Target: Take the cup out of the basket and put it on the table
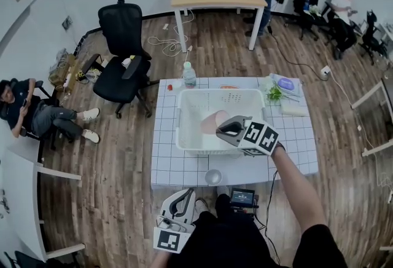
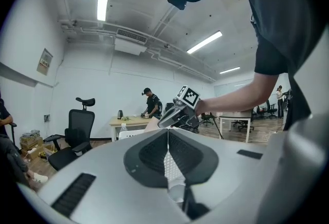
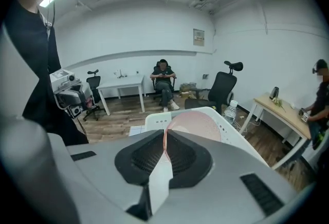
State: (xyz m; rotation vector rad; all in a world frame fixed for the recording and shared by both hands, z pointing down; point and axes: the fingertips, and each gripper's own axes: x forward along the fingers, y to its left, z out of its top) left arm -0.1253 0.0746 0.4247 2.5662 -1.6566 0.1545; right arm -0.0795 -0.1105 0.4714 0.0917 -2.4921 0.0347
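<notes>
Left gripper (image 1: 184, 198), nearest the body: jaws pressed together, empty. Beyond it, a small clear cup (image 1: 213, 176) stands on the table (image 1: 166, 162). Right gripper (image 3: 164, 133) pinches the rim of the pink cup (image 3: 198, 124), a grip plain in its own view but hidden in head view. The cup hangs over the white basket (image 1: 184, 137); whether it clears the walls is unclear.

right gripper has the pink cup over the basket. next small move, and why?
Likely swing the pink cup out past the basket rim toward the bare table in front. The right gripper is shut on its rim, and it hangs over the basket, not yet over open table.
</notes>
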